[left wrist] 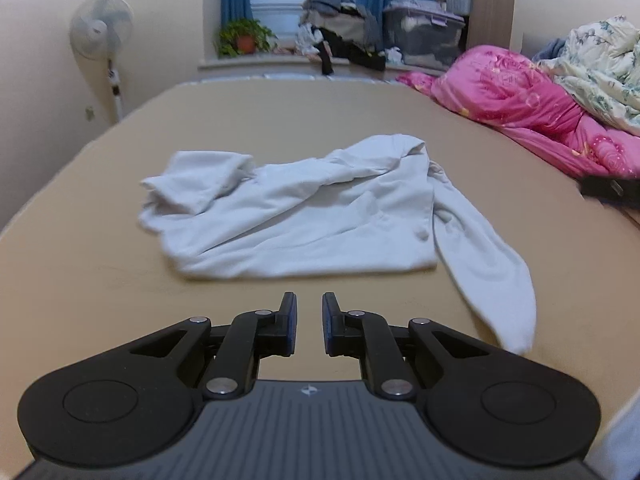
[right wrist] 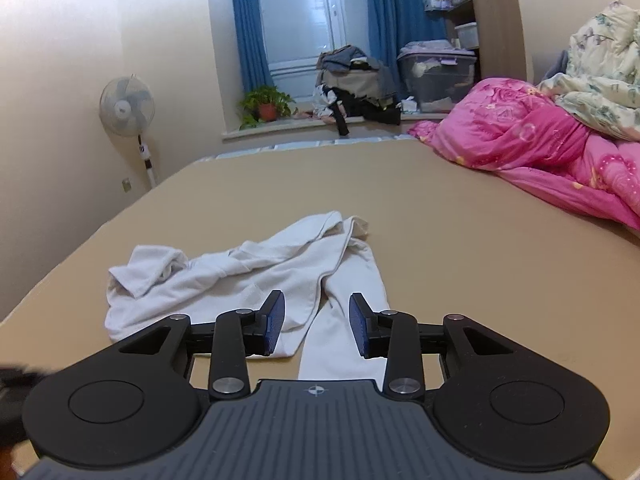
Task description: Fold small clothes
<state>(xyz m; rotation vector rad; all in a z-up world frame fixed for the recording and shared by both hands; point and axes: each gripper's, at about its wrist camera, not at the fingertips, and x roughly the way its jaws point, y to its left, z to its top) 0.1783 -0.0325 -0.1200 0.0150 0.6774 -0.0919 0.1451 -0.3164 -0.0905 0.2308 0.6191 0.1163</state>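
Note:
A small white long-sleeved garment (left wrist: 304, 212) lies crumpled on the tan bed surface (left wrist: 100, 272). One sleeve (left wrist: 488, 272) trails toward me on the right; the other is bunched at the left. My left gripper (left wrist: 309, 300) hovers just short of the garment's near hem, jaws a little apart and empty. In the right wrist view the garment (right wrist: 240, 280) lies ahead, and my right gripper (right wrist: 317, 312) is open above the trailing sleeve (right wrist: 348, 340), which runs between the fingers without being held.
A pink quilt (left wrist: 532, 108) and a floral duvet (left wrist: 600, 64) are piled at the right. A standing fan (left wrist: 102, 32) is at the far left. A potted plant (left wrist: 246, 40), clothes heap and storage bin (left wrist: 424, 36) sit on the window sill.

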